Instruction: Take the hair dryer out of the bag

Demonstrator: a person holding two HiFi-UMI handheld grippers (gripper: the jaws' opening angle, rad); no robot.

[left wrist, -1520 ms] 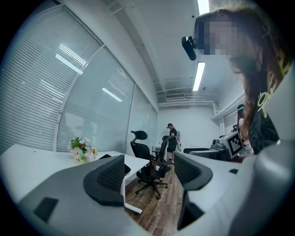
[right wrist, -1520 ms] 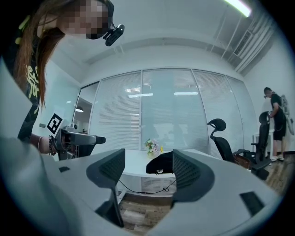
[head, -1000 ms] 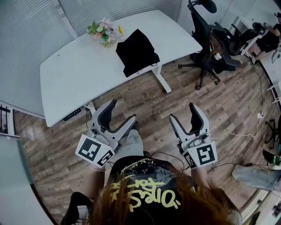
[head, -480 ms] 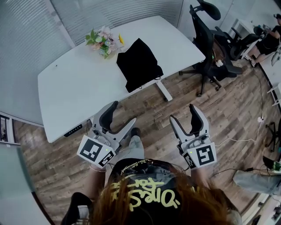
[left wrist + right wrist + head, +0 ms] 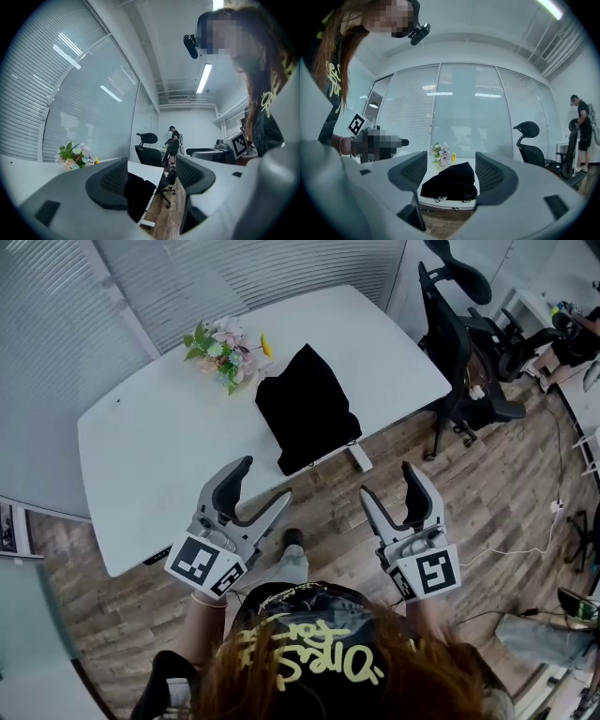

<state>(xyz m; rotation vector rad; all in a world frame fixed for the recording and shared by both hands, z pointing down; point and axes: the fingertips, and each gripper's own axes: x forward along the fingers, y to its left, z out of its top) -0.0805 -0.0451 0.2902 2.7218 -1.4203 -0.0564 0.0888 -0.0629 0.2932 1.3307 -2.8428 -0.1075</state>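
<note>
A black cloth bag point(image 5: 307, 407) lies flat near the front edge of the white table point(image 5: 150, 446); the hair dryer is not visible. The bag also shows in the right gripper view point(image 5: 451, 186), framed between the jaws, and in the left gripper view point(image 5: 138, 192). My left gripper point(image 5: 260, 486) is held level over the floor just short of the table edge, jaws wide open and empty. My right gripper point(image 5: 391, 486) hangs level to the right of it, also open with nothing between its fingers. Both are still well short of the bag.
A small bunch of flowers point(image 5: 225, 343) stands on the table behind the bag. A black office chair point(image 5: 464, 334) sits right of the table, with more chairs and a person point(image 5: 173, 140) beyond. Cables trail on the wooden floor point(image 5: 506, 493).
Both grippers and the head have moved forward toward the table; the table and bag now lie closer and lower in the head view. The jaws look unchanged.
</note>
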